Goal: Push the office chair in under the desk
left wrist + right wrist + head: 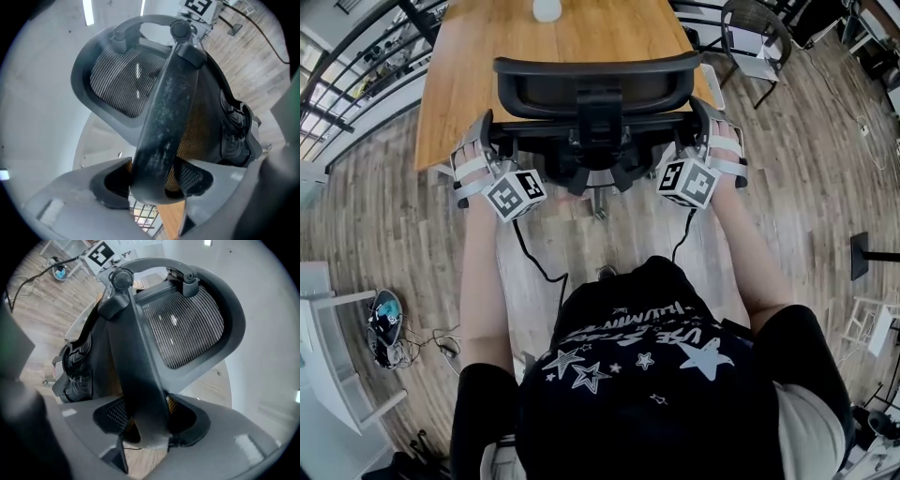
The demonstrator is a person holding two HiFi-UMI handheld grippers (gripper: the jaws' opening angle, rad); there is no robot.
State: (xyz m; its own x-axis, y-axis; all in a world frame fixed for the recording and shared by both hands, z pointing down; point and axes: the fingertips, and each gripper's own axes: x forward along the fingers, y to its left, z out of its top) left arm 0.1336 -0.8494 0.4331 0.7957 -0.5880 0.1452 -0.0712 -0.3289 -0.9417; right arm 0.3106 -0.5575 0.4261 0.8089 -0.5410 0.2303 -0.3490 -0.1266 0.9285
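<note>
Standing directly behind the office chair (598,89), a person reaches both arms forward to its backrest. At the chair's left side, the left hand (470,165) holds the left gripper (487,127), and the left gripper view shows its jaws clamped on the dark, scuffed edge of the backrest frame (164,117), one pad pressing from each side. A black cable (534,261) trails from this gripper down over the wooden floor (384,225) behind the chair.

The chair itself faces the wooden desk (581,36) and stands right at the desk's near edge. From above, its curved mesh headrest (595,75) overlaps that edge. The seat is hidden below the backrest, so how far it reaches under the desk cannot be told. A small white object (547,9) lies on the desktop beyond the chair.

At the chair's right side, the right hand (727,150) holds the right gripper (705,112), whose jaws likewise grip the opposite edge of the frame (138,380). Further right and beyond the chair, a second chair (757,33) stands beside the desk.
</note>
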